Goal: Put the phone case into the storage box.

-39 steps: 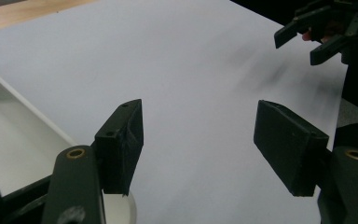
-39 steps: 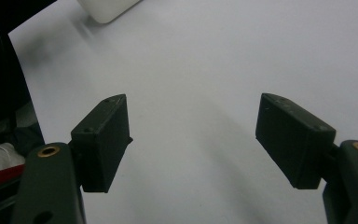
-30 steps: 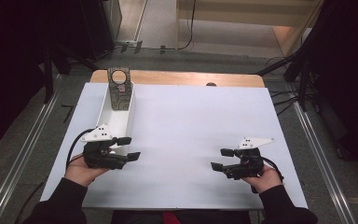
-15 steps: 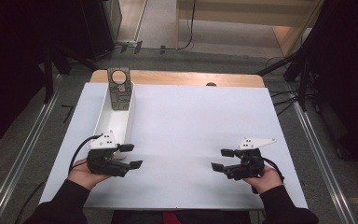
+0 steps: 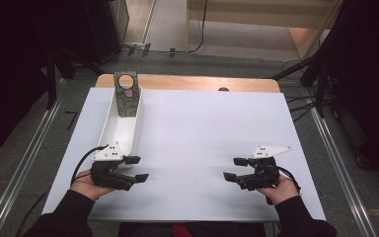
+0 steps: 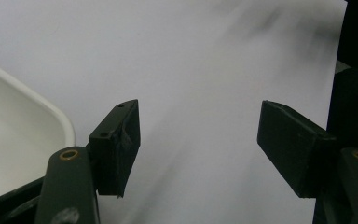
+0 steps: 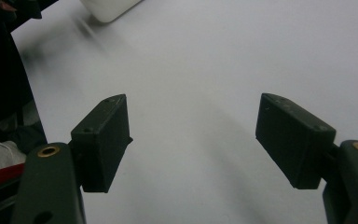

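Down at the near edge of the table, both hands sit low. The left gripper [image 5: 135,168] has its jaws spread wide with nothing between them, just beside the near end of the long white tray [image 5: 114,132]; the right gripper [image 5: 237,169] is equally splayed and empty, well apart over bare surface. That tray runs away from the person, and a dark patterned plate [image 5: 127,95] with a round hole stands propped at its far end, tilted against the rim.

Risk here, as I read it: the left jaw is very near the tray's rounded corner [image 6: 51,119], so a careless sweep could nudge the tray and tip that leaning plate. Its footing is hard to judge from this height, possibly quite loose.

Underfoot, a plain white sheet [image 5: 202,133] covers the table, with a wooden edge [image 5: 187,83] showing at the back. Around it: dark curtains, grey floor, metal rails [image 5: 338,163] on either side, cables trailing.
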{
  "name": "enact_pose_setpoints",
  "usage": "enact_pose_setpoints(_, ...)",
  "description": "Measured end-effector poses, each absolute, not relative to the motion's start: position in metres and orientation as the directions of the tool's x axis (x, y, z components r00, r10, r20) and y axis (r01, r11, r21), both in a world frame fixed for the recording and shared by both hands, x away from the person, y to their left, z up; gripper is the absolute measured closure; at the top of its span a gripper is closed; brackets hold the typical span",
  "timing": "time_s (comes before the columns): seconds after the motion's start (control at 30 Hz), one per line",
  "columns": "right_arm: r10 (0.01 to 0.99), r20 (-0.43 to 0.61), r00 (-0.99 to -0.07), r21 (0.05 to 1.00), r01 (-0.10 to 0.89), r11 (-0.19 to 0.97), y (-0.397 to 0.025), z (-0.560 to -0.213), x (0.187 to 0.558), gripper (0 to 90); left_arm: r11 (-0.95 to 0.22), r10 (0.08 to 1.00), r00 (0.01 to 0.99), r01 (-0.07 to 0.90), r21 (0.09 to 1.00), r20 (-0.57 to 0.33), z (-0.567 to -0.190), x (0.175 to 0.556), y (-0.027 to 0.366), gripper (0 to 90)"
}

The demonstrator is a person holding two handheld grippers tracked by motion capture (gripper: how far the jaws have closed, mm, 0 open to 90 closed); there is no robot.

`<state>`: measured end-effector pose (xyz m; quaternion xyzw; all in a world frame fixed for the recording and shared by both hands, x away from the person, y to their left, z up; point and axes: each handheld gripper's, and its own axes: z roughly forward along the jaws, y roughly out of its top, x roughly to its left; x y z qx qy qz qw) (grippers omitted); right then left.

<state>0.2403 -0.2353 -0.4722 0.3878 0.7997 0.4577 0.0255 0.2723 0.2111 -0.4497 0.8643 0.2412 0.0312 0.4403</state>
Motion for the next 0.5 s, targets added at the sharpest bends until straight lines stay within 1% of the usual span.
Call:
enact_pose_setpoints(0.13,0.643,0.315,-0.698,0.751,0.598,0.281,-0.2350,-0.4722,0.2400,25.1,-0.493,0.442,0.881,0.397,0.774,-0.171,-0.4510,0.2717,0.2130,29.9)
enact_pose_setpoints(0.5,0.643,0.315,-0.698,0.750,0.598,0.281,-0.2345,-0.4722,0.2397,25.2,-0.495,0.440,0.882,0.396,0.773,-0.170,-0.4510,0.2721,0.2143,29.9)
